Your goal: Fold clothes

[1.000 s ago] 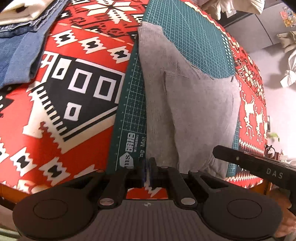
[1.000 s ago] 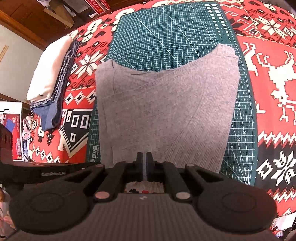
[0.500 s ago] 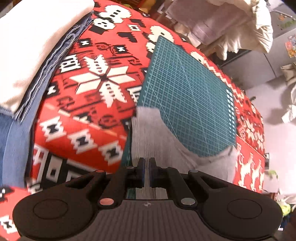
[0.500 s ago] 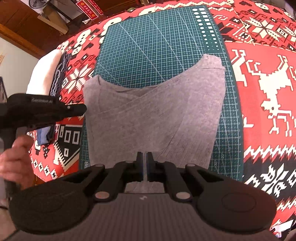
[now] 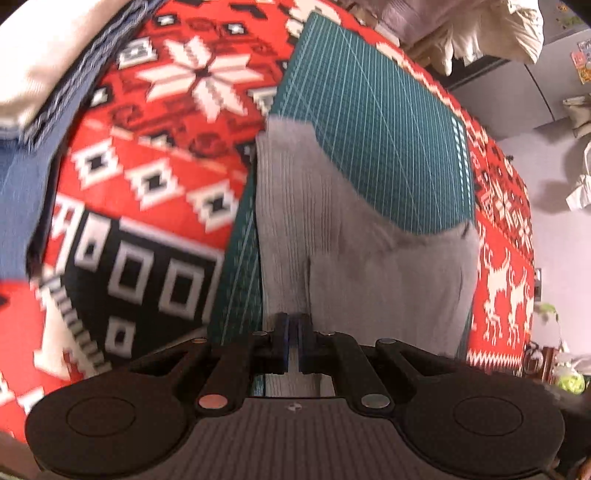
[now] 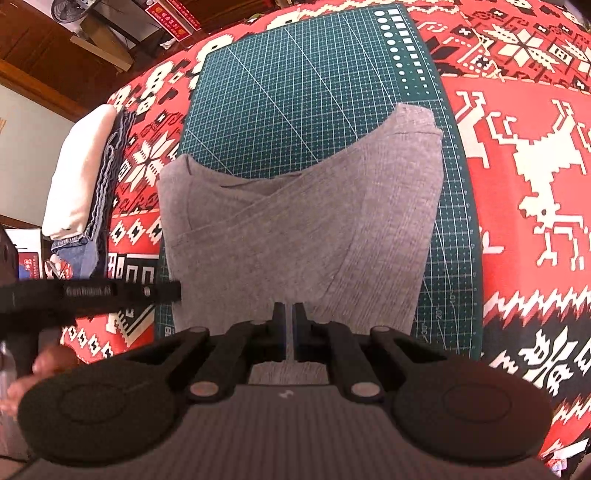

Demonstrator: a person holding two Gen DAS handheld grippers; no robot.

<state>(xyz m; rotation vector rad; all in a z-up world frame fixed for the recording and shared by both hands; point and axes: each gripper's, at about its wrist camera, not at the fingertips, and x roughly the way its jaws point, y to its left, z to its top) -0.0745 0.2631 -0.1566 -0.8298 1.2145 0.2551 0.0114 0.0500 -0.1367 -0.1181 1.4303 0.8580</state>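
A grey knit garment (image 6: 295,236) lies partly folded on the green cutting mat (image 6: 306,96); its two far corners stick up and a diagonal flap crosses the middle. My right gripper (image 6: 288,332) is shut on the garment's near edge, with grey cloth showing between and below the fingers. The left wrist view shows the garment (image 5: 354,266) with my left gripper (image 5: 291,345) shut on its near left edge. The right wrist view also catches the left gripper (image 6: 162,291) from the side at the garment's left border, held by a hand (image 6: 44,365).
A stack of folded clothes, white on top of blue denim (image 6: 81,184), sits left of the mat on the red patterned tablecloth (image 6: 535,177). A heap of pale clothes (image 5: 480,26) lies beyond the table's far end. The mat's far half is bare.
Both grippers have lifted the garment's near edge and carried it forward. The left wrist view swung up toward the far end, then tilted back down. The left gripper now shows beside the garment in the right view.
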